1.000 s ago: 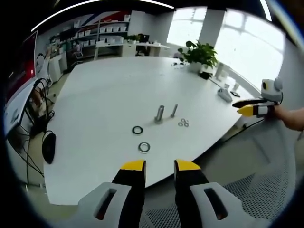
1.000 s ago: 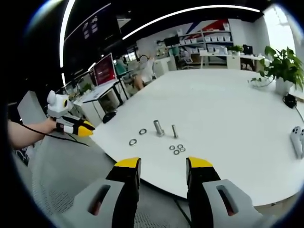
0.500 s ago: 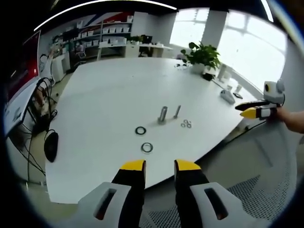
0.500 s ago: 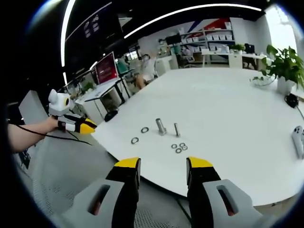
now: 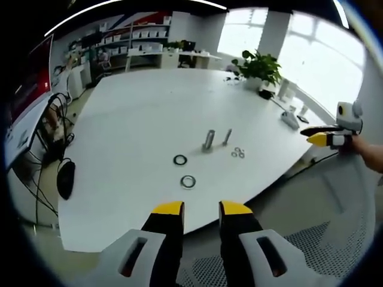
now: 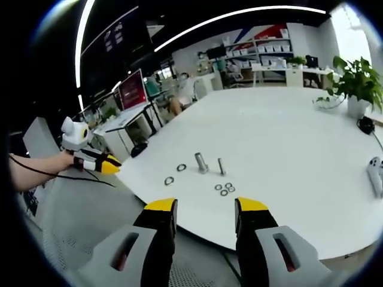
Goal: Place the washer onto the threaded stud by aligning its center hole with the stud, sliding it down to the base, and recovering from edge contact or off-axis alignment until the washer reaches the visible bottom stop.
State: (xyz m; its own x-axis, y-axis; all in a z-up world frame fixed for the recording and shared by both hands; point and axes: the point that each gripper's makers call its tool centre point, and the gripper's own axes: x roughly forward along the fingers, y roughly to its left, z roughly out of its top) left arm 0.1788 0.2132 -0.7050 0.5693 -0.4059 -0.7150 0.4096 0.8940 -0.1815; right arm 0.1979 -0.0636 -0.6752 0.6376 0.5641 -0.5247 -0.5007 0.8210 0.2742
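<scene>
On the white table (image 5: 137, 113) stand a thick threaded stud (image 5: 209, 140) and a thinner one (image 5: 227, 137). Two large washers (image 5: 180, 159) (image 5: 188, 182) lie flat on the near side, and several small washers (image 5: 239, 153) lie to the right. My left gripper (image 5: 201, 209) is open and empty, off the table's near edge. In the right gripper view the same studs (image 6: 201, 162) (image 6: 221, 166), large washers (image 6: 181, 168) (image 6: 169, 180) and small washers (image 6: 224, 189) appear. My right gripper (image 6: 206, 206) is open and empty, also short of the table edge.
A potted plant (image 5: 259, 67) and a grey controller (image 5: 287, 119) sit at the table's far side. A mesh chair (image 5: 335, 239) stands below the table edge. The right gripper (image 5: 326, 139) shows off the table's right corner; the left gripper (image 6: 99, 164) shows off its left edge.
Both views have drifted a little, so the studs and washers sit slightly lower and further right in the left gripper view. Both pairs of jaws keep the same gap; nothing on the table moved.
</scene>
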